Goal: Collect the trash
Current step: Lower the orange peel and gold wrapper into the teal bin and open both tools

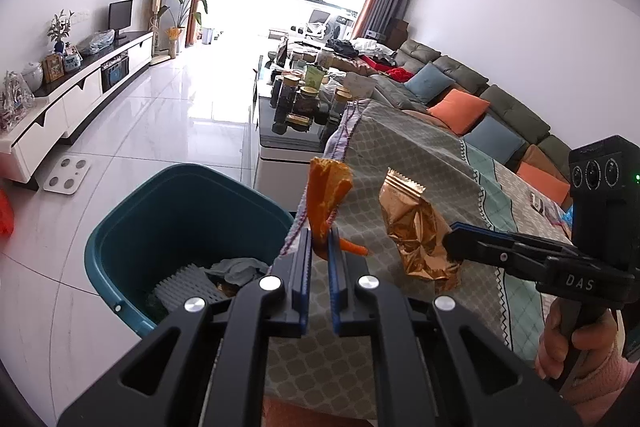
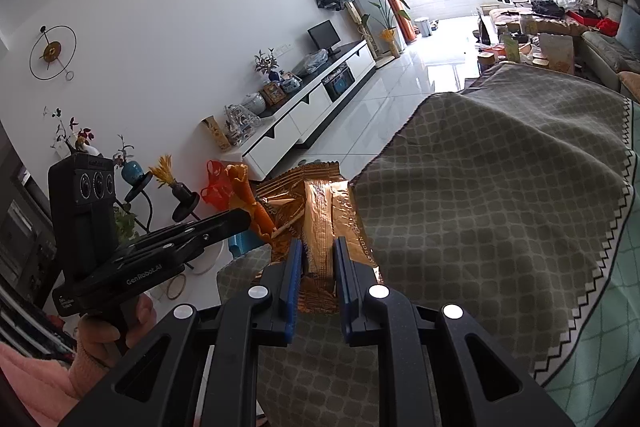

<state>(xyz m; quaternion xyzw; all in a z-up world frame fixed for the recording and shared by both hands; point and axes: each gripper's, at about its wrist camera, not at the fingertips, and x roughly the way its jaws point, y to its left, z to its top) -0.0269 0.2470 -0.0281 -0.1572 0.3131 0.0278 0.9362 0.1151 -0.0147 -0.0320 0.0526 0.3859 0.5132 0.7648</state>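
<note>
— While both pieces are clear of the cloth, which one sits closer to the bin?

— The orange wrapper [image 1: 328, 199]. The left gripper [image 1: 320, 247] is clamped on its lower end, and the wrapper stands nearly upright out of the tips, long axis pointing up. The teal bin [image 1: 120, 227] is just down and to the left of those tips, its mouth facing up, with a grey ridged piece and some crumpled scraps already inside.

— And the other hand?

— The right gripper [image 2: 316, 259] is closed on the gold foil bag [image 2: 316, 211], pinching it near the bottom fold; the bag's length runs forward, away from the tongs. In the left wrist view the same bag hangs over the patterned tablecloth [image 1: 420, 155], to the right of the orange wrapper and farther from the bin.

— So the left goes first?

— That would be my call. It only needs a short swing leftward, off the table edge, before letting go. The right has to cross more of the cloth — and past the left gripper — to reach the same opening.

— Any snag?

— Likely the cloth's fringed edge, which hangs just beside the bin's rim.
</note>
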